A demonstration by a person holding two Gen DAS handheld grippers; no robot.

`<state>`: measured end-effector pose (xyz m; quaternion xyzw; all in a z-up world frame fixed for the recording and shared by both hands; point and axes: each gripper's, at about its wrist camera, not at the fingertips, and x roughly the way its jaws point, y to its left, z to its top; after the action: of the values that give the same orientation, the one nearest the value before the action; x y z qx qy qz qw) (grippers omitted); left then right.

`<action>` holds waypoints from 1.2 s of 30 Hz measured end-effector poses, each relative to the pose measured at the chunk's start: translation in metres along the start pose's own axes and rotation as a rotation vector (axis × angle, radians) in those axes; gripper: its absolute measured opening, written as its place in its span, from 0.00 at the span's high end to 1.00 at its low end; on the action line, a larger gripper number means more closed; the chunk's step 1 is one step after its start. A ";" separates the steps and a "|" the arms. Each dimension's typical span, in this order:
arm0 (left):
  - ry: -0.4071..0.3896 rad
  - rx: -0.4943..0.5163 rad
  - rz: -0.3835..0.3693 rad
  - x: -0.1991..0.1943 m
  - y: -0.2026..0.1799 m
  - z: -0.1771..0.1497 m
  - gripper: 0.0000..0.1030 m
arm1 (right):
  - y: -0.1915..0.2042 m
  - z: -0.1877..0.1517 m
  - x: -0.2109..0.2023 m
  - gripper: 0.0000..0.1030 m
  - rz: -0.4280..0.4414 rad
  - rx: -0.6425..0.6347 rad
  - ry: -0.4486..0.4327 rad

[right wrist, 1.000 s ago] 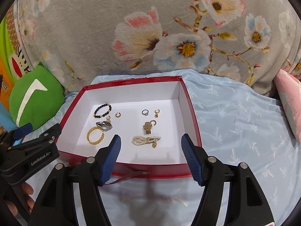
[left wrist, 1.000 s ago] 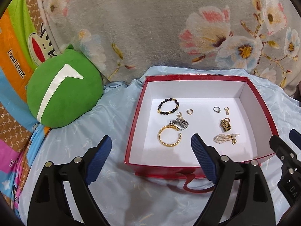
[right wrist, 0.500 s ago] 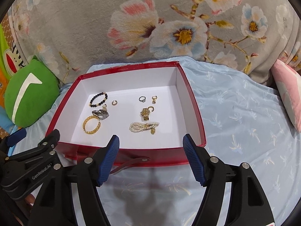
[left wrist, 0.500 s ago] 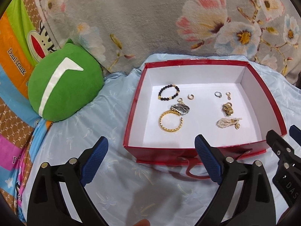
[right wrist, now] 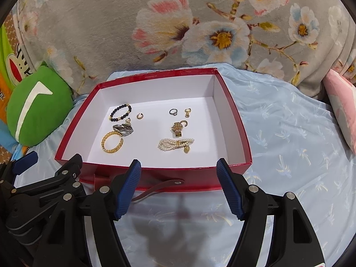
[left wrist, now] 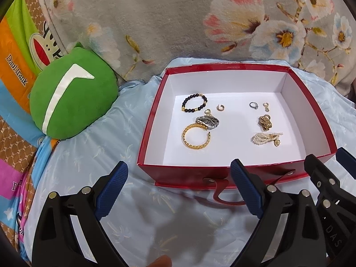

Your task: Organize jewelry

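A red box (left wrist: 312,109) (right wrist: 235,120) with a white floor lies on a light blue sheet. Inside, on the left, are a black bead bracelet (left wrist: 194,105) (right wrist: 120,112), a gold bangle (left wrist: 196,138) (right wrist: 112,143), a silver band (left wrist: 208,122) and a small gold ring (left wrist: 220,107). On the right are a silver ring (left wrist: 253,105) (right wrist: 173,112), a gold earring (left wrist: 265,106), a gold watch band (left wrist: 265,122) (right wrist: 177,128) and a pearl bracelet (left wrist: 265,138) (right wrist: 175,144). My left gripper (left wrist: 179,189) and right gripper (right wrist: 179,187) are open and empty, just short of the box's near wall.
A green round cushion (left wrist: 71,99) (right wrist: 35,111) lies left of the box. A grey floral blanket (left wrist: 178,22) rises behind it. A pink pillow (right wrist: 340,102) sits at the far right. A red strap (right wrist: 155,189) hangs off the box's front wall.
Both grippers have drawn back from the box, so their fingertips no longer overlap its floor. The jewelry has not moved.
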<state>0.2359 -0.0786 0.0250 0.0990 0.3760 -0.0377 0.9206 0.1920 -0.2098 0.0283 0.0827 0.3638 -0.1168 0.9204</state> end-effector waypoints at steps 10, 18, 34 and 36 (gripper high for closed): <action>0.003 -0.010 0.008 0.000 0.001 -0.001 0.12 | 0.001 0.000 -0.001 0.33 0.006 0.002 0.005; -0.001 -0.008 0.018 -0.001 0.000 -0.002 0.12 | 0.001 0.000 -0.002 0.33 -0.001 0.001 0.002; -0.003 -0.007 0.019 -0.004 0.000 -0.003 0.12 | 0.000 -0.001 -0.005 0.33 -0.005 -0.002 -0.002; -0.004 -0.007 0.019 -0.004 0.000 -0.003 0.12 | 0.000 -0.001 -0.005 0.33 -0.006 -0.002 -0.002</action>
<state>0.2308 -0.0782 0.0259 0.0994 0.3733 -0.0278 0.9220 0.1880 -0.2085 0.0310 0.0805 0.3631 -0.1194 0.9205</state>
